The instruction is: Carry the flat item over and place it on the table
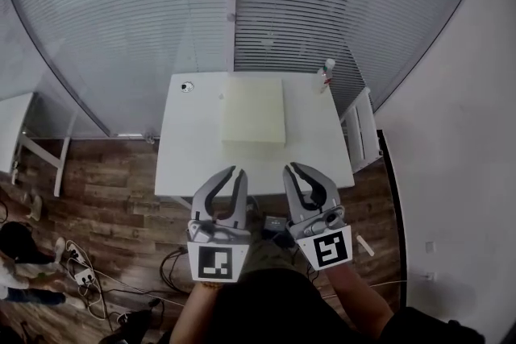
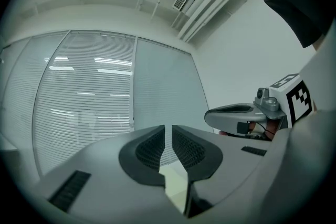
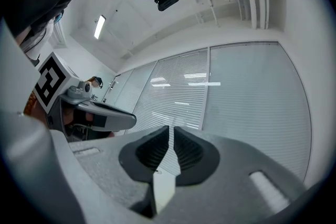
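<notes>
Nearest the camera, the person holds both tools roughly level and side by side, each with a black-and-white marker cube (image 1: 216, 263) at its rear. The left tongs (image 1: 236, 173) are clenched, with only a sliver of daylight between the tips and nothing in it. The right tongs (image 1: 294, 167) are likewise clenched and empty. The pads (image 2: 152, 147) are dark ribbed inserts set in smooth grey moulded shells that curve to meet at the tip. Both tools point toward the counter (image 1: 193, 149) and, in the head view, overlap its near edge, yet they sit well apart from the load. In my judgement this posture fits a delivery already made rather than one in hand. The counter is a plain white rectangular top with a matte finish. The flat item (image 1: 254, 110) lies flat on it, central and toward the far side, with its edges roughly square to the counter's. It is a pale cream, near-square slab with a soft matte face, possibly foam or board, though the material cannot be confirmed. This central position leaves it fully supported, with bare margin on both sides. A small clear bottle (image 1: 326, 74) stands upright at the far right corner, near the item but apart from it. A round object (image 1: 187, 85) at the far left corner is too small to identify. The floor (image 1: 113, 197) is dark wood plank, with cables (image 1: 105, 286) trailing at the left. Beyond the counter, blinds (image 1: 145, 12) with fine horizontal slats close off the room.
</notes>
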`<state>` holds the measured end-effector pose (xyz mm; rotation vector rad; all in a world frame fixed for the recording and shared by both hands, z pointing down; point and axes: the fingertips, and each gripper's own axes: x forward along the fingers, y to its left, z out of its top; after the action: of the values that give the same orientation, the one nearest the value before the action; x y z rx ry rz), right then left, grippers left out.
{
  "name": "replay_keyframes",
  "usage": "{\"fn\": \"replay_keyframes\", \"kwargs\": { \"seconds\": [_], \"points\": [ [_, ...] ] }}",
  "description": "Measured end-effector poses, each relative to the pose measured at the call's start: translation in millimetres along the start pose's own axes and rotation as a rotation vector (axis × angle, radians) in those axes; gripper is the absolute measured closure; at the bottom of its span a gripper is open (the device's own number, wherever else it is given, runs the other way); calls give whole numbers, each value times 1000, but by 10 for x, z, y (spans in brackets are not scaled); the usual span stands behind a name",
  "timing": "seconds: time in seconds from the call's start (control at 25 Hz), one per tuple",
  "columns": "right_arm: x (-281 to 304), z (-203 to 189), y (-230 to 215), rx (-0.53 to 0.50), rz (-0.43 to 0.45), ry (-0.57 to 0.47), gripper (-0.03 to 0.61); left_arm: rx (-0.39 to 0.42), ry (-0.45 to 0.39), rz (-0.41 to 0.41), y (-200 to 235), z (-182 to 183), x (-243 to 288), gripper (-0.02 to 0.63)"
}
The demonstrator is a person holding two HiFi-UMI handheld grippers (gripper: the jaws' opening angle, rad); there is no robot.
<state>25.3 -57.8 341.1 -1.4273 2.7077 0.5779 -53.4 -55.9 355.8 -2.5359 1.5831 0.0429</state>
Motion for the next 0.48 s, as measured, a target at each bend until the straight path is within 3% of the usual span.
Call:
{"fn": "replay_keyframes", "kwargs": {
  "seconds": [0.48],
  "points": [
    [50,-35,143,-12,9,6,554,14,39,45,114,-101,-152,574]
  ]
}}
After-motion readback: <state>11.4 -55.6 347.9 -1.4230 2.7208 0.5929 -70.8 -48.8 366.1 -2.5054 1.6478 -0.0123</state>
